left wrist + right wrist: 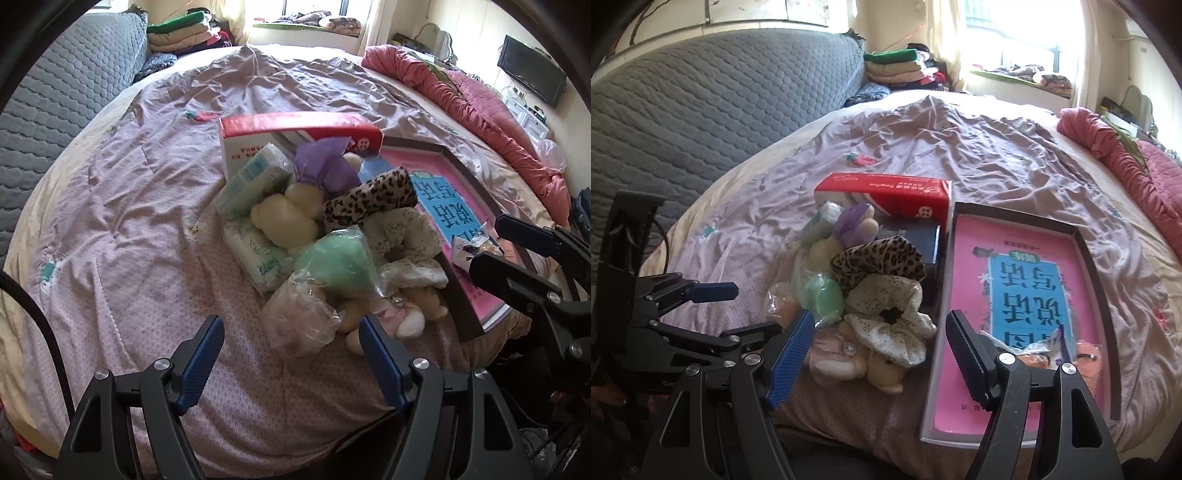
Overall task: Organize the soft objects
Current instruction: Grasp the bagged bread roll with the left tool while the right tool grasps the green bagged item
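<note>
A heap of soft things lies on the lilac bedsheet (pixel 129 206): a leopard-print scrunchie (pixel 369 201), a cream floral scrunchie (pixel 402 236), a cream plush (pixel 286 218), a green puff in a clear bag (pixel 338 264), a pink puff in a bag (pixel 301 317), tissue packs (pixel 255 177) and a pink plush (pixel 838 354). A shallow box (pixel 1104 280) holding a pink book (pixel 975 266) lies right of the heap. My left gripper (pixel 291 360) is open and empty, just short of the bagged puffs. My right gripper (pixel 877 356) is open and empty above the plush, at the box's left edge.
A red and white carton (pixel 295 127) stands behind the heap. Small wrapped items (pixel 1067 350) lie in the box's near end. A rolled pink quilt (pixel 476 99) lies along the right side. A grey quilted headboard (pixel 701 110) and folded clothes (pixel 894 66) are at the back.
</note>
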The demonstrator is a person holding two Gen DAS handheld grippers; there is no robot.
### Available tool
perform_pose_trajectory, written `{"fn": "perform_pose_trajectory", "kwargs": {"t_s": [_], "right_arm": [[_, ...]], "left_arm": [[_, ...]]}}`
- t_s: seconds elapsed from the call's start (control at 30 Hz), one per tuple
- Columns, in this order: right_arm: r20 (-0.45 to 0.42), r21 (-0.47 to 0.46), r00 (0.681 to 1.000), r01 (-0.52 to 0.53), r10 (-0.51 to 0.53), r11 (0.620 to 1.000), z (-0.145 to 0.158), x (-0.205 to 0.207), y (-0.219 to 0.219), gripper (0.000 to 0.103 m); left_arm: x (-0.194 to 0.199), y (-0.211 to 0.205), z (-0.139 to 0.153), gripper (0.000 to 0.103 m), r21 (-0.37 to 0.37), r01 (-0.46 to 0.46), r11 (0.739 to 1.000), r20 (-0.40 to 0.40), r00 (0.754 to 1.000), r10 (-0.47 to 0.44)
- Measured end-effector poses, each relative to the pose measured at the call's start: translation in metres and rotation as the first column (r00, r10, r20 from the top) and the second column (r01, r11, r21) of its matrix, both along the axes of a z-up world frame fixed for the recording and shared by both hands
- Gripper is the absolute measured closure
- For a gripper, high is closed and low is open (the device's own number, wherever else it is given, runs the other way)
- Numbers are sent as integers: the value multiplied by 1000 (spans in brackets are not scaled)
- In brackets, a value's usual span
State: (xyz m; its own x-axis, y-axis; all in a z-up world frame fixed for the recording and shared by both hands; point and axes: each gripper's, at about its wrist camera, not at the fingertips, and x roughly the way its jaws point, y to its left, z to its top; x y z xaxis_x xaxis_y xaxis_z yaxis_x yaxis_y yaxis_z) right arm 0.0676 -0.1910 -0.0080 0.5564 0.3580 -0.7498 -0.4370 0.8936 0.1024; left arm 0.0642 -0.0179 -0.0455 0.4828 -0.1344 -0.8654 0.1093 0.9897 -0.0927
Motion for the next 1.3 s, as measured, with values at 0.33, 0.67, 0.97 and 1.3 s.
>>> {"fn": "perform_pose_trajectory", "kwargs": {"t_s": [0.33,0.67,0.97,1.3], "right_arm": [[-48,-20,998,-41,40,999,-22,12,13,28],[-62,-13,996,-66,65,998,-31,17,26,28],[-84,-17,989,-121,119,992,-45,25,49,28],[-63,-57,975,-217,213,975,-56,26,79,28]], "left_arm": [[12,9,-13,28,-58,3,998,-14,1000,-3],[23,13,-30,40,-63,6,998,-39,999,-9],[25,37,-47,57,-130,15,991,-70,997,-24],[24,67,-44,57,-214,-10,977,-59,998,-3]]}}
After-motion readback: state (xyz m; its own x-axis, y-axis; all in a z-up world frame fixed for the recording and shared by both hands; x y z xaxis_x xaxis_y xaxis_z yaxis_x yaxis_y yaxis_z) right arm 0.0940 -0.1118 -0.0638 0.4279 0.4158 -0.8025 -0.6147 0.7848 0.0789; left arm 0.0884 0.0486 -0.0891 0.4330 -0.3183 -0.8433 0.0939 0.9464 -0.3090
